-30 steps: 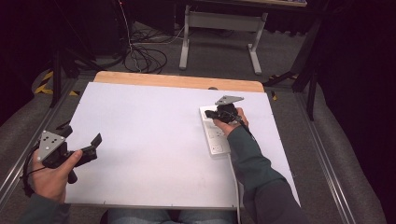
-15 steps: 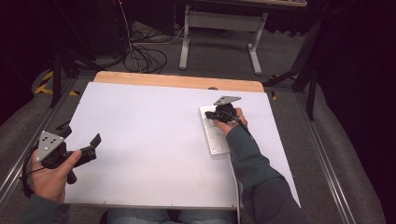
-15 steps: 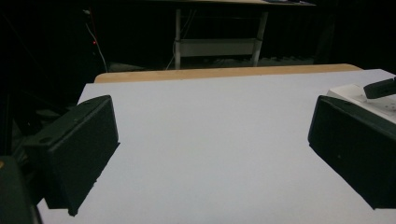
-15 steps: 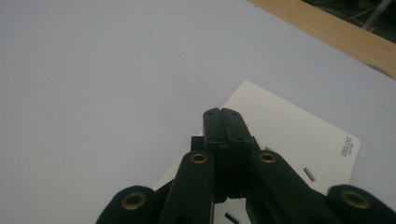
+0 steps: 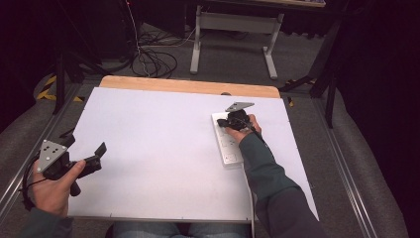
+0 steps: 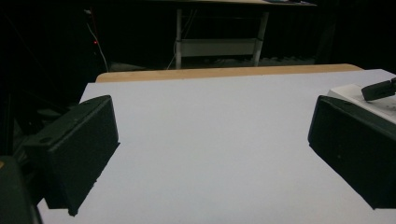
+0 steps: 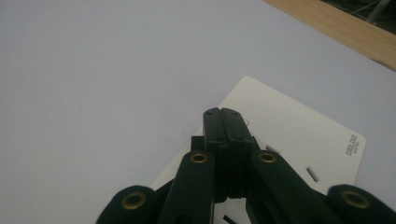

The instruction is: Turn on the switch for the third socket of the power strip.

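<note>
White bench (image 5: 158, 148): R gripper (image 7: 223, 122), fingers closed on nothing, is pressing over power strip (image 7: 299, 135); L gripper (image 6: 210, 154) is idling, fingers open. Recommend pushing straight down, centred beneath fingertips.

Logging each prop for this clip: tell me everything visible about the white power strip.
The power strip is a flat, white, plastic-looking bar lying on the white table, toward its right side, lengthwise toward the person. Slot openings and small grey branding mark its top. The shut right gripper is over its far end, tips on or just above it.
</note>
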`<state>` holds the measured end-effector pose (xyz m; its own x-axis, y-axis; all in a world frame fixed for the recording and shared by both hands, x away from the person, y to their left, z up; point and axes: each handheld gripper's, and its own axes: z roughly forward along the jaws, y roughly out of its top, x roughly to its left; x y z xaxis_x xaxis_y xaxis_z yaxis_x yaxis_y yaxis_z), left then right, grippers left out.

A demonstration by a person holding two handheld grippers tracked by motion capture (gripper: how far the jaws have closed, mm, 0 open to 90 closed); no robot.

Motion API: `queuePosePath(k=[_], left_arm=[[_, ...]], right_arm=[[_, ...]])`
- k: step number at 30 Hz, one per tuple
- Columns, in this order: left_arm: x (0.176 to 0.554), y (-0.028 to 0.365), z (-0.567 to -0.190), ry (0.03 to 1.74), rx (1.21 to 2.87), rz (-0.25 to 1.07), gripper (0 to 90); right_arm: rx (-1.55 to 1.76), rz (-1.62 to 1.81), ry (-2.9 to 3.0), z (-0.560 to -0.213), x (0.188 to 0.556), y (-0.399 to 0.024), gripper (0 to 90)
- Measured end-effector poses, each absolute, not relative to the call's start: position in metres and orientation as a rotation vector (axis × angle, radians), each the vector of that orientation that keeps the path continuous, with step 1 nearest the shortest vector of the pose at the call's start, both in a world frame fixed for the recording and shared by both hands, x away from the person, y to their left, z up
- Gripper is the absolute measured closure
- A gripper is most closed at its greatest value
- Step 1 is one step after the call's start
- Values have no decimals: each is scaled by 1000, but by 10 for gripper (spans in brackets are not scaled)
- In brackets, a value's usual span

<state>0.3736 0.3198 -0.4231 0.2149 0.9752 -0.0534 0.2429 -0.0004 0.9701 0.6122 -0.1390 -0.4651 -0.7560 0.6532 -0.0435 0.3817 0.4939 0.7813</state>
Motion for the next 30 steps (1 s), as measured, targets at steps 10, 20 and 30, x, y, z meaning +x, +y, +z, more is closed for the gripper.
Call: queuePosePath(k=[10,20,30], left_arm=[[373,320,-423,1226,1460,898,23],[374,319,-423,1224,1462,896,24],[377,316,-423,1211,1473,889,24]], right_arm=[[852,1115,2410,-468,609,-135,900],[819,1087,2378,-467,606,-132,900],[847,1138,2332,-458,601,-153,900]])
